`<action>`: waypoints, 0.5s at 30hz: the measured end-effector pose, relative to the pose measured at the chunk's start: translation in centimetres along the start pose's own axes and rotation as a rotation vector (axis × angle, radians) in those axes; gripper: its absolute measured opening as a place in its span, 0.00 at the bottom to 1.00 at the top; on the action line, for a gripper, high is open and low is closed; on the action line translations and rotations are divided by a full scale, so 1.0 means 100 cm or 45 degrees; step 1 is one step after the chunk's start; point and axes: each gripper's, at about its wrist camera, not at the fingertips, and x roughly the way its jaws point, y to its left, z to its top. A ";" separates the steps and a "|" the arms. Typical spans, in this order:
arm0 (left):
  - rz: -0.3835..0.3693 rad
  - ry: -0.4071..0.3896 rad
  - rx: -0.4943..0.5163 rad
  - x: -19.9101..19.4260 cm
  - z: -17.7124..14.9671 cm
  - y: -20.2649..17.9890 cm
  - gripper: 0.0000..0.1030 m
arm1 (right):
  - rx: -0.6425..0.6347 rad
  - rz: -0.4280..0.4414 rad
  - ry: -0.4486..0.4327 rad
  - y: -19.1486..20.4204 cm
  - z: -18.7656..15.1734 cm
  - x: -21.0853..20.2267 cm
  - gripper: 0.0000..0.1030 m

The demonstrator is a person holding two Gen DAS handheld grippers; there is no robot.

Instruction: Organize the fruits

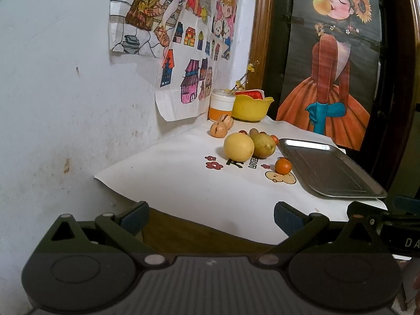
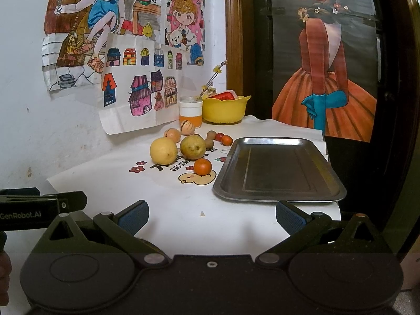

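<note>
Fruit lies loose on a white printed cloth [image 2: 162, 194]: a yellow round fruit [image 2: 163, 150] [image 1: 238, 147], a greenish pear [image 2: 193, 147] [image 1: 262, 145], a small orange [image 2: 202, 166] [image 1: 283, 165], two peach-coloured fruits [image 2: 187, 127] [image 1: 218, 129] and several tiny red and brown ones [image 2: 223, 138]. To their right sits an empty steel tray [image 2: 278, 169] [image 1: 328, 168]. My left gripper [image 1: 211, 216] hangs open before the table's near edge. My right gripper [image 2: 211, 216] is open above the cloth's front part, holding nothing.
A yellow bowl [image 2: 224, 110] with red contents and a white-and-orange jar [image 2: 190, 113] stand at the back by the wall. Drawings hang on the white wall at left. A dark door with a poster is behind the tray. The left gripper's body [image 2: 29, 210] shows at left.
</note>
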 end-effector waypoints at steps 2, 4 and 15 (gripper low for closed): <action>0.001 0.003 0.000 0.001 0.000 0.000 1.00 | 0.000 0.000 -0.001 0.000 0.000 0.000 1.00; 0.003 0.005 0.000 0.001 -0.001 -0.001 1.00 | 0.001 0.002 0.000 -0.001 0.000 0.000 1.00; 0.024 0.022 -0.008 0.007 0.003 -0.001 1.00 | 0.036 0.007 -0.010 0.003 -0.004 0.003 1.00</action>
